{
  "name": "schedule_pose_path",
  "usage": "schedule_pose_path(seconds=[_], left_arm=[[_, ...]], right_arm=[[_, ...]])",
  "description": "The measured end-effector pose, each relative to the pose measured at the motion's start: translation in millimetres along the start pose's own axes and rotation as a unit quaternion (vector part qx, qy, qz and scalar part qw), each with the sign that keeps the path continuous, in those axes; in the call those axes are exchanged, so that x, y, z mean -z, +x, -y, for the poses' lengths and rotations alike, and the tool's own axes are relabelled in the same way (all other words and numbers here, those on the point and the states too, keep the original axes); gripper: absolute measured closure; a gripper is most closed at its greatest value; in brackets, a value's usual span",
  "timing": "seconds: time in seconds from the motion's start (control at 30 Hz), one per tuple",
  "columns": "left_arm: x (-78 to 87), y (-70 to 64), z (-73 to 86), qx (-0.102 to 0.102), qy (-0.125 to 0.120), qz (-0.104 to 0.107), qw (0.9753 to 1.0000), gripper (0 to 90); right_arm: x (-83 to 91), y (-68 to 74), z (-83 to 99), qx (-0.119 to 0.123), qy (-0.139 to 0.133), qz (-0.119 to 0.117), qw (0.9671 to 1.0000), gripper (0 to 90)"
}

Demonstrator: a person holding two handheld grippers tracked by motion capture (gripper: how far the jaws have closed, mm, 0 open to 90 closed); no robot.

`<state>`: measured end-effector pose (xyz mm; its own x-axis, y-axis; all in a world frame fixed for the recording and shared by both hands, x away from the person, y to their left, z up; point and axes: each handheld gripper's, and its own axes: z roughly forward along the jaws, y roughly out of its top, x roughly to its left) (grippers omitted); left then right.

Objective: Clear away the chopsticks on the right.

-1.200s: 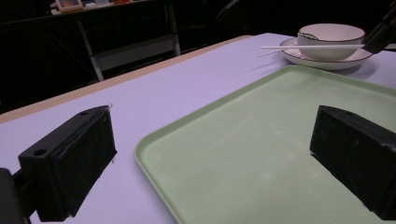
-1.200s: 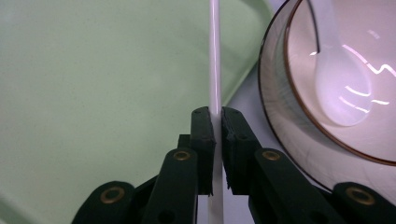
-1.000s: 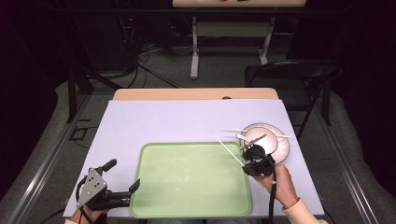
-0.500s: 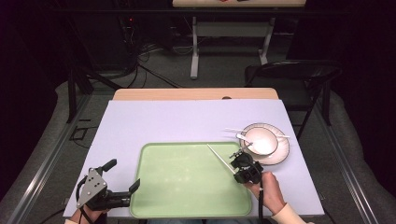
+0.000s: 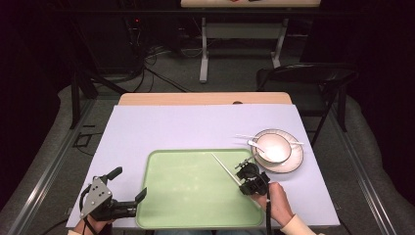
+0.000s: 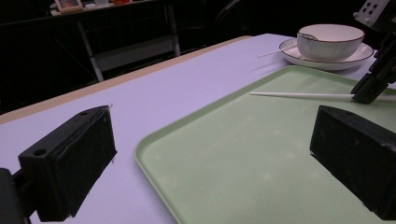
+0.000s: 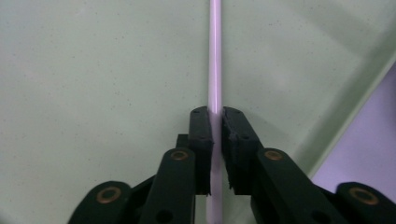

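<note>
Two black jaws of the right gripper [image 7: 215, 126] pinched a white chopstick [image 7: 215, 56], which ran straight out between them over the green tray [image 5: 191, 191]. At the tray's left edge the left gripper [image 5: 128, 190] stood agape, grasping nothing. Beyond the tray's right corner a bowl [image 5: 272, 148] sat on a plate [image 5: 295, 159], upon the lavender table [image 5: 195, 125]; dark floor lay behind.

Wide-apart jaws of the left gripper [image 6: 219, 163] frame a green tray [image 6: 261, 154]; the right gripper [image 6: 378, 70] clamps a chopstick [image 6: 299, 95] over it. A bowl [image 6: 330, 40] sits on a plate [image 6: 327, 59] beyond.
</note>
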<state>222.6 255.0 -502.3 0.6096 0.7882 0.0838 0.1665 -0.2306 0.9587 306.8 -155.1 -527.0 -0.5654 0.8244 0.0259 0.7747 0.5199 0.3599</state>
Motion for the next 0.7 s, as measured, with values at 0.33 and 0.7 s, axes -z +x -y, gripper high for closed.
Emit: schedule_pose_path(seconds=[0.33,0.7], left_arm=[[0.3,0.1,0.1,-0.001,-0.002,0.0,1.0,0.0],[-0.1,0.2,-0.2,-0.003,0.003,0.001,1.0,0.0]], right_arm=[[5.7,-4.7,0.5,0.045,-0.018,-0.003,0.9988,45.9],[40.3,-20.5,-0.6,0.114,-0.077,0.001,0.9905,13.9]])
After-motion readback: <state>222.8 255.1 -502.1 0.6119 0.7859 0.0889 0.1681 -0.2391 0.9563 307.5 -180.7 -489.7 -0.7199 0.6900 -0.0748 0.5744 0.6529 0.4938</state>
